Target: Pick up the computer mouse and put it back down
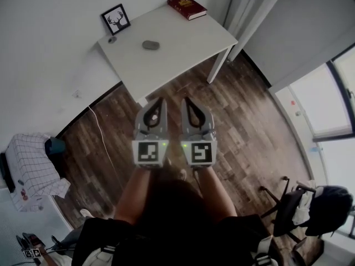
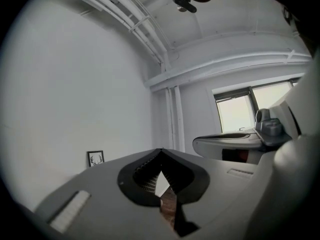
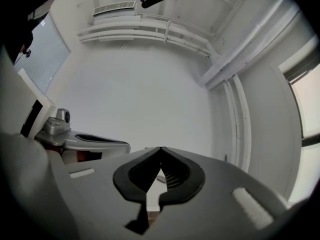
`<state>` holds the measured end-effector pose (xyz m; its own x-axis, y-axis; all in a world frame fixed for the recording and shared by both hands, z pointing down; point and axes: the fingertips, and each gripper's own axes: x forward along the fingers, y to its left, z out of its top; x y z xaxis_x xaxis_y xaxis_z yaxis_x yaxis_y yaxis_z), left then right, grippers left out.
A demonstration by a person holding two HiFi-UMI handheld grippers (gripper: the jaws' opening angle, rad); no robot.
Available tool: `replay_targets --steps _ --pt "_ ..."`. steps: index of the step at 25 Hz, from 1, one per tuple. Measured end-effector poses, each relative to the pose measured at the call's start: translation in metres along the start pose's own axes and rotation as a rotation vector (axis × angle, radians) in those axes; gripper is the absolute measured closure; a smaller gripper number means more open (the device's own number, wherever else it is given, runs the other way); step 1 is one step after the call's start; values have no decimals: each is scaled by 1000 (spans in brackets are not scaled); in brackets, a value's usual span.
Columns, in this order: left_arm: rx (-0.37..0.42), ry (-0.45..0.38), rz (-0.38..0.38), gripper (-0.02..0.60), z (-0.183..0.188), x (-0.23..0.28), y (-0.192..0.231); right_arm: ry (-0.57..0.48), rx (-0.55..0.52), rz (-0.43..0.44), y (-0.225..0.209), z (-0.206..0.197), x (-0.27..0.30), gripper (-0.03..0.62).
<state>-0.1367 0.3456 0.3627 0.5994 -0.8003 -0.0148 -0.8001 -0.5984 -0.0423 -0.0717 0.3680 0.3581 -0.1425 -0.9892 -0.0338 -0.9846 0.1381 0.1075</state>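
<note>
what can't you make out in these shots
Mouse: head view, too small to show buttons or a cable.
Book: head view, cover print too small to read.
Small round thing by the picture: head view, too small to identify.
Hands: head view, hidden under the left gripper and right gripper.
Table: head view, far legs hidden by its top.

No text can be read here. The red book [image 1: 187, 6] on the white table [image 1: 177, 40] carries a gold mark on its cover, but it is too small to make out. The framed picture [image 1: 116, 19] shows only a drawn deer head. The cubes on the left gripper [image 1: 161, 100] and the right gripper [image 1: 186, 100] bear black-and-white square patterns, not letters.
</note>
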Motion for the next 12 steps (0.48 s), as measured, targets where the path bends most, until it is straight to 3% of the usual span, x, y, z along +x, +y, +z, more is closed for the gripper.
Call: replay_targets --steps 12 --pt "-26 10 -33 581 -4 97 85 16 -20 -3 -2 0 128 580"
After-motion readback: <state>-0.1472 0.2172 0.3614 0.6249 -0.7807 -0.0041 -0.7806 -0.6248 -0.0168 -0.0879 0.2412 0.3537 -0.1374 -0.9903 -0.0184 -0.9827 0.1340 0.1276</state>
